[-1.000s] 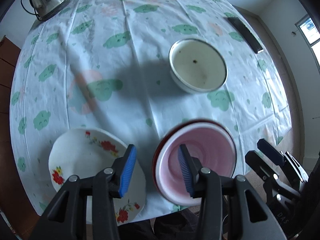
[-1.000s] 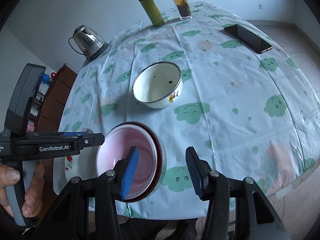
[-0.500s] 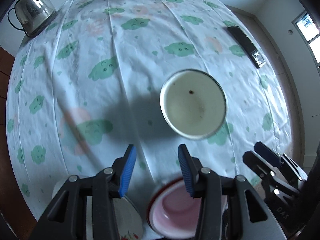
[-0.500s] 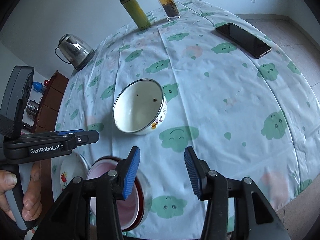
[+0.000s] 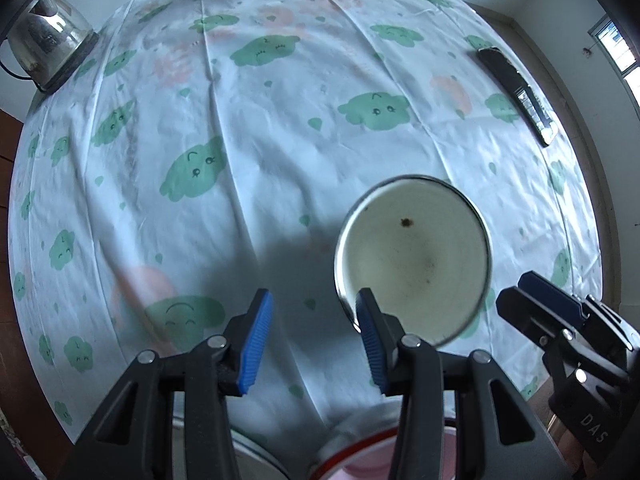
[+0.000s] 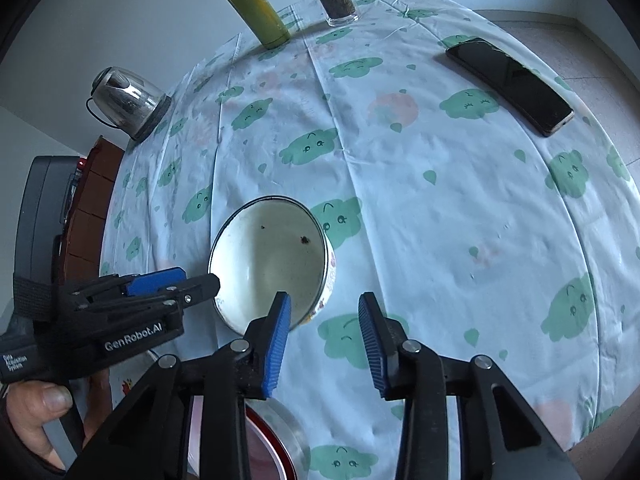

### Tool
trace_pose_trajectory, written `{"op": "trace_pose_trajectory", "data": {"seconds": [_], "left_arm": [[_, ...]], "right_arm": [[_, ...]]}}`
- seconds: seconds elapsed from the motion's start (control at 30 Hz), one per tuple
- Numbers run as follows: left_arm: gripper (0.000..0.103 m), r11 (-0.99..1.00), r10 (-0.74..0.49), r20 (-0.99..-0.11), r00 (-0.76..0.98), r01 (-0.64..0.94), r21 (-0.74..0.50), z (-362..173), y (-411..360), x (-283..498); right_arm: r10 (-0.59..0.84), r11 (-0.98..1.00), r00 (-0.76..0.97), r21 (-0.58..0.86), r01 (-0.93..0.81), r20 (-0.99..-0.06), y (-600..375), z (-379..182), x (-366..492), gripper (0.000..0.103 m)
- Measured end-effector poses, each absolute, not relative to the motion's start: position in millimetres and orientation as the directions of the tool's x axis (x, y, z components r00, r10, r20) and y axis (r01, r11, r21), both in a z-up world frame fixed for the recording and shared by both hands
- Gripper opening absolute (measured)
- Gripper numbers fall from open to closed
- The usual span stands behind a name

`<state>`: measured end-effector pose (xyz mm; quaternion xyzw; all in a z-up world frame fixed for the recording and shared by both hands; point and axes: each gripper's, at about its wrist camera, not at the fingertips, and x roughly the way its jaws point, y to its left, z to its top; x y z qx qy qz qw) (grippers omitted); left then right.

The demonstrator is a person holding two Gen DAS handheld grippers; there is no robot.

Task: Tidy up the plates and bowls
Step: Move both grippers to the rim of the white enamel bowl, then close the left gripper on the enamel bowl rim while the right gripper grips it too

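Nearest, at the table's front edge: a pink bowl (image 5: 360,460) in a red-rimmed dish, a floral plate (image 6: 124,384) beside it, both below the grippers. Next out, right gripper (image 6: 325,340), jaws closing on nothing yet, rim of the enamel bowl (image 6: 268,264) passing just inside its left pad, the bowl lying up and to the left. Left gripper (image 5: 316,340) part-open and empty, angled straight down, same bowl up and right of it. Round, so no long axis to align. Probably the right hand's pick, already straddling the rim. Beyond: phone (image 6: 508,84), kettle (image 6: 124,100), two tumblers.
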<state>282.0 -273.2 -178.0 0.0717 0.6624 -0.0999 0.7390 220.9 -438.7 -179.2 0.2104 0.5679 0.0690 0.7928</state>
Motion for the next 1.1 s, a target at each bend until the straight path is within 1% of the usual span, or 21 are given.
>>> {"op": "trace_pose_trajectory", "data": {"seconds": [0.13, 0.23, 0.37, 0.4, 0.43, 0.47, 0.5, 0.53, 0.6, 0.83, 1.1], "left_arm": [[0.041, 0.971, -0.062, -0.995, 0.080, 0.235, -0.041, -186, -272, 289], [0.041, 0.971, -0.066, -0.995, 0.074, 0.235, -0.047, -189, -272, 292], [0.041, 0.969, -0.067, -0.995, 0.069, 0.241, -0.048, -192, -274, 292], [0.040, 0.969, -0.069, -0.995, 0.068, 0.241, -0.051, -192, -275, 293], [0.036, 0.969, -0.072, -0.995, 0.066, 0.243, -0.054, -193, -275, 293], [0.024, 0.966, -0.086, -0.995, 0.058, 0.248, -0.069, -194, -276, 293], [0.016, 0.963, -0.097, -0.994, 0.051, 0.256, -0.081, -195, -278, 293], [0.007, 0.960, -0.106, -0.994, 0.041, 0.265, -0.092, -196, -280, 293], [0.007, 0.960, -0.097, -0.994, 0.044, 0.267, -0.082, -196, -284, 291], [0.006, 0.960, -0.116, -0.993, 0.023, 0.260, -0.107, -194, -285, 283], [0.006, 0.960, -0.120, -0.992, 0.048, 0.261, -0.103, -174, -281, 275]], "right_arm": [[0.339, 0.906, 0.322, 0.399, 0.141, -0.884, -437, -186, 233, 0.037], [0.341, 0.905, 0.308, 0.399, 0.149, -0.888, -436, -190, 239, 0.031], [0.350, 0.898, 0.295, 0.408, 0.162, -0.889, -434, -197, 241, 0.030], [0.356, 0.896, 0.293, 0.413, 0.162, -0.887, -432, -198, 241, 0.025], [0.359, 0.895, 0.293, 0.416, 0.161, -0.886, -431, -198, 241, 0.022], [0.361, 0.895, 0.295, 0.418, 0.158, -0.885, -429, -198, 240, 0.017], [0.361, 0.895, 0.298, 0.418, 0.156, -0.884, -428, -198, 240, 0.011], [0.363, 0.894, 0.300, 0.421, 0.155, -0.882, -427, -198, 240, 0.009], [0.367, 0.889, 0.305, 0.428, 0.164, -0.879, -426, -197, 237, 0.009], [0.379, 0.876, 0.304, 0.445, 0.185, -0.874, -428, -195, 227, 0.009], [0.377, 0.882, 0.334, 0.445, 0.156, -0.864, -423, -170, 220, 0.009]]}}
